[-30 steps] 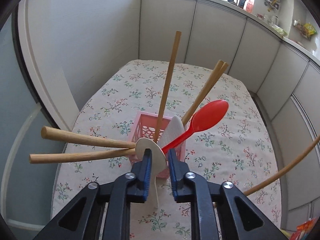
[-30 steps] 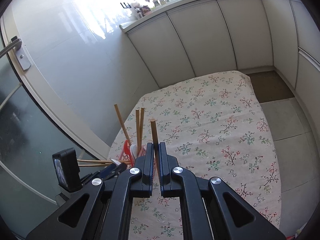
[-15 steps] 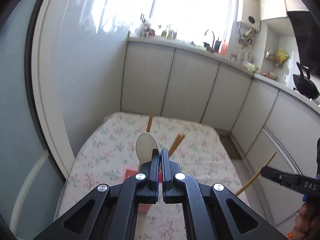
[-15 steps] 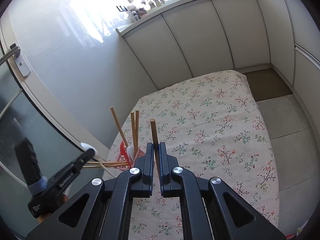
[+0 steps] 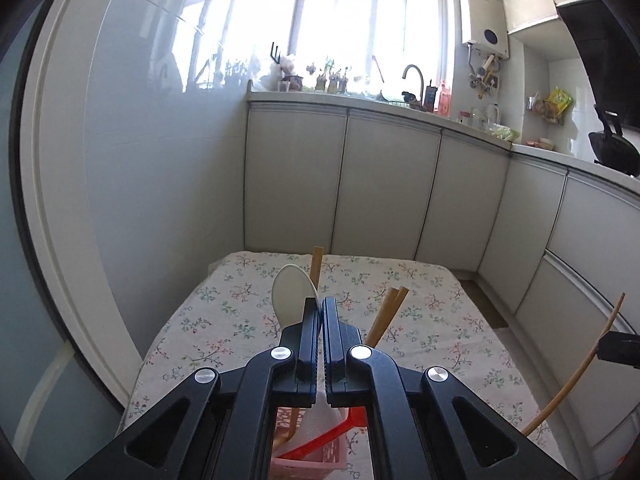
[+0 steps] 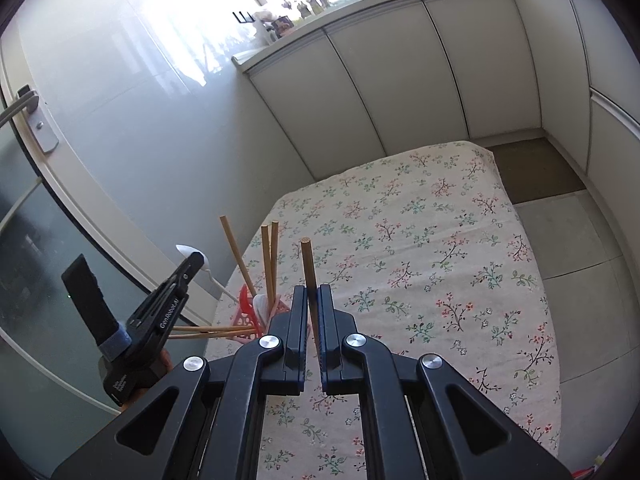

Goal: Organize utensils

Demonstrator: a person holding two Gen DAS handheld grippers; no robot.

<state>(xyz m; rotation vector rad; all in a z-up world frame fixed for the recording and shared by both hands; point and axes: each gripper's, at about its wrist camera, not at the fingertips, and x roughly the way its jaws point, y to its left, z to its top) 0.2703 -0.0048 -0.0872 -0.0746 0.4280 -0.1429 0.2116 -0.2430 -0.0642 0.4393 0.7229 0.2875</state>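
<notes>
My left gripper point(image 5: 321, 307) is shut on a white spoon point(image 5: 293, 295), whose bowl sticks up beside the left finger. It hangs above the pink basket point(image 5: 308, 462), which holds a red spoon point(image 5: 340, 432), another white utensil and wooden chopsticks point(image 5: 386, 318). In the right wrist view the left gripper point(image 6: 194, 261) holds the white spoon point(image 6: 186, 249) up left of the pink basket point(image 6: 245, 316); the spoon's handle slants down toward the basket. My right gripper point(image 6: 314, 300) is shut on a single wooden chopstick point(image 6: 308, 266), right of the basket, above the floral tablecloth point(image 6: 420, 260).
Upright chopsticks point(image 6: 269, 256) lean out of the basket and two more point(image 6: 200, 330) jut sideways past the table's left edge. A glass door with a handle point(image 6: 28, 116) stands close on the left. White cabinets point(image 6: 400, 72) ring the far side; floor point(image 6: 580, 240) lies to the right.
The left gripper shut on the white spoon, then rose and tilted upward with it, away from the basket. The right gripper and its chopstick stayed still.
</notes>
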